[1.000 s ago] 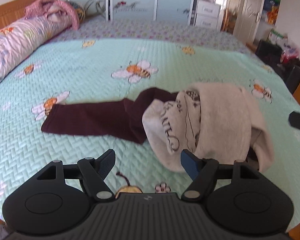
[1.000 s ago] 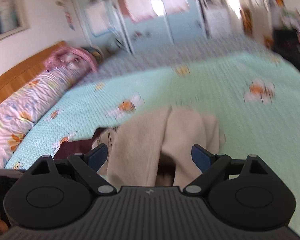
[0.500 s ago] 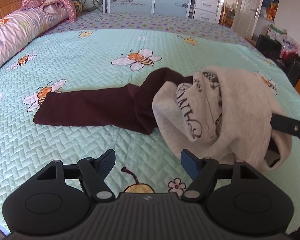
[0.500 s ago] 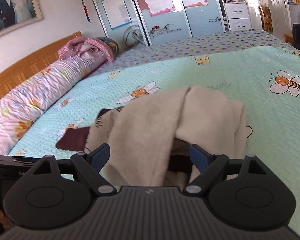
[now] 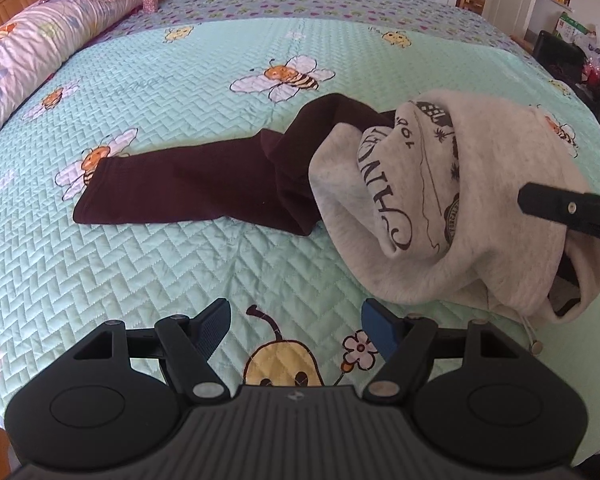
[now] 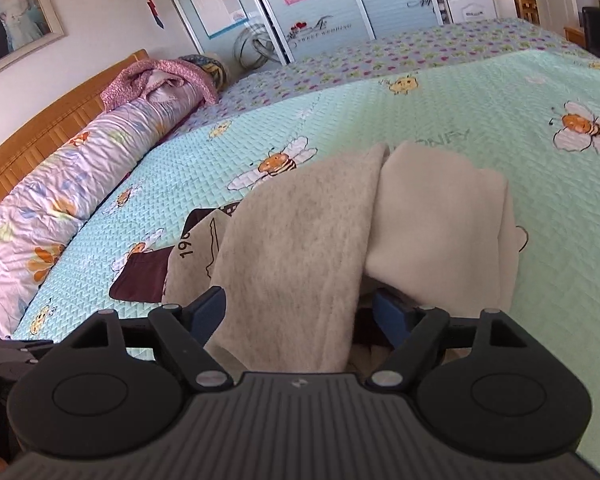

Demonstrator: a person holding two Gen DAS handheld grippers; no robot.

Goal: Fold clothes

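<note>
Folding had not begun, by the look of it: the hoodie (image 5: 480, 200) sat in a crumpled heap on the quilt (image 5: 148, 264), with a maroon garment (image 5: 188, 184) stretched flat at its nine o'clock, one end tucked under it. The left gripper (image 5: 296, 330) hung open and empty, the hoodie at its one o'clock, apart. The right gripper (image 6: 300, 312) had just been closing, a grey fold between its jaws, not yet pinched.
</note>
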